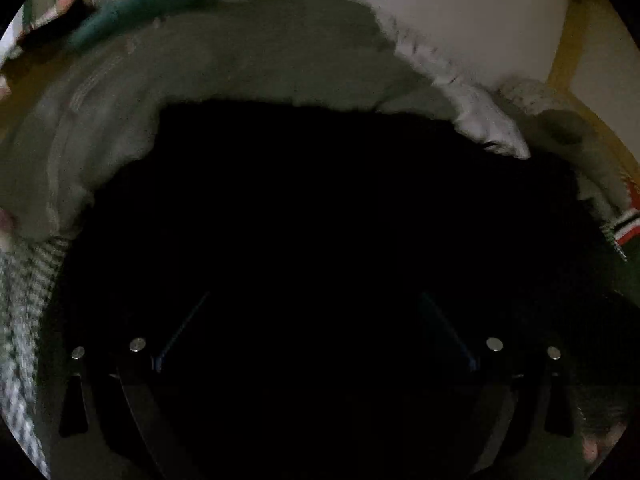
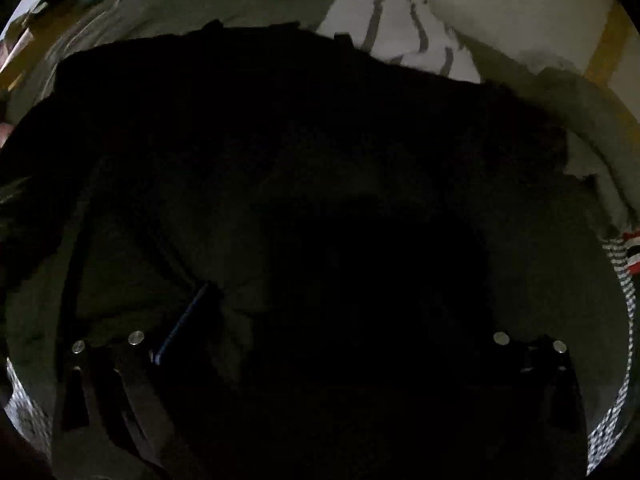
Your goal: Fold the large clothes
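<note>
You have a black garment (image 1: 320, 208) filling both views; behind it lies a pale grey-green cloth (image 1: 224, 64); a white cloth with grey stripes (image 2: 396, 28) sits beyond; a teal fabric (image 1: 144, 4) shows far left; a houndstooth-like black-and-white fabric (image 1: 20, 312) edges the side; a red, white and dark striped trim (image 1: 628, 220) shows right.
</note>
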A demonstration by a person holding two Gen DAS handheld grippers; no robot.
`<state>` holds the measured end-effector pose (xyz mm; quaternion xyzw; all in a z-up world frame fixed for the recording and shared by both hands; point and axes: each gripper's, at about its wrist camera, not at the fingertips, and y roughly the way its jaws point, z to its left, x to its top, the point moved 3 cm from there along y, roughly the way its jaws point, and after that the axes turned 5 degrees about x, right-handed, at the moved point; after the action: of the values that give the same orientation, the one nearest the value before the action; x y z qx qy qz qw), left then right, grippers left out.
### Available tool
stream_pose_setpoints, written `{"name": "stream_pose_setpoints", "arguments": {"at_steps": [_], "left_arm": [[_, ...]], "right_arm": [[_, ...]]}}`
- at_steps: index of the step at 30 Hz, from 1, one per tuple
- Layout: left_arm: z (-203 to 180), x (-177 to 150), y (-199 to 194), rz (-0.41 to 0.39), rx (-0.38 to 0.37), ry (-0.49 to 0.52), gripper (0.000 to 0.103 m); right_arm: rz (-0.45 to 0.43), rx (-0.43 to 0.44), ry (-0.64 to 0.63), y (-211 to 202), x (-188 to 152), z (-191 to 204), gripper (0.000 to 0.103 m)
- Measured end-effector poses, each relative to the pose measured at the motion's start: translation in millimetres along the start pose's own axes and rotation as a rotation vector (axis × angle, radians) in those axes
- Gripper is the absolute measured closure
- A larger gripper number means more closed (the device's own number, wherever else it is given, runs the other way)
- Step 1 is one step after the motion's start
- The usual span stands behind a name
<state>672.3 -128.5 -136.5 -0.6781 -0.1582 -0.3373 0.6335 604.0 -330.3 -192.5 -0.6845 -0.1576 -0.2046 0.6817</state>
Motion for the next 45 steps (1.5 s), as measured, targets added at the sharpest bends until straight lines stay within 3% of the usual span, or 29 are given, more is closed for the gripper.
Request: {"name": "stream_pose_setpoints", "arguments": {"at_steps": [3,6,8,10,14,19,22,25,33,39,42,45], "left_arm": [[0.5,-20.6,-40.4,-0.031,0.003,0.001,0.004],[-7.4,-47.8,-10.7,0.077,0.057,0.086,0.004],[-5.3,-57.6,-6.7,0.018,0.044,0.090,0.004],[-3.4,-64.9,-4.6,-0.061,0.034,0.067,0.004],[-9.6,-72.8,1.4,-0.148,0.055,0.083,0.004],[-11.9,-67.8,6.8,-0.137,0.072,0.084,0.004],[-6.4,-66.3,-16.3,-0.113,0.072,0.080,0.004],[-0.3,-75.3,-21.6,-0.111,0.073,0.096,0.004],[-9.8,-78.9,-6.3,-0.194,0.143,0.113,0.004],[-11.0,-74.9,-4.1,-0.150,0.157,0.116,0.004],[-10.3,-71.6,-13.9,-0.083,0.150,0.114,0.004],[-10.0,-77.1,-37.1,-0.075,0.149,0.116,0.004]], "right_arm": [[0.026,0.019,0.021,-13.2,-1.0,-1.9,0.003],[-0.029,0.112,0.134,-57.8,-22.2,-7.1,0.003],[-0.049,0.119,0.148,-73.7,-36.8,-2.7,0.003],[0.001,0.022,0.031,-54.7,-48.9,9.3,0.003],[-0.007,-0.007,-0.005,-22.5,-37.8,9.8,0.002],[-0.022,0.009,-0.035,-6.1,-32.9,8.1,0.002],[0.038,-0.001,-0.014,-28.0,-28.7,3.2,0.003],[0.005,-0.033,0.033,-45.5,-33.7,-6.2,0.003],[-0.033,-0.056,-0.012,-7.5,-36.4,-7.6,0.002],[0.005,-0.020,-0.015,-10.4,-34.4,-7.3,0.002],[-0.027,-0.012,0.010,-24.0,-33.3,-9.9,0.002],[-0.099,0.022,0.065,-55.5,-50.0,-12.1,0.002]]}}
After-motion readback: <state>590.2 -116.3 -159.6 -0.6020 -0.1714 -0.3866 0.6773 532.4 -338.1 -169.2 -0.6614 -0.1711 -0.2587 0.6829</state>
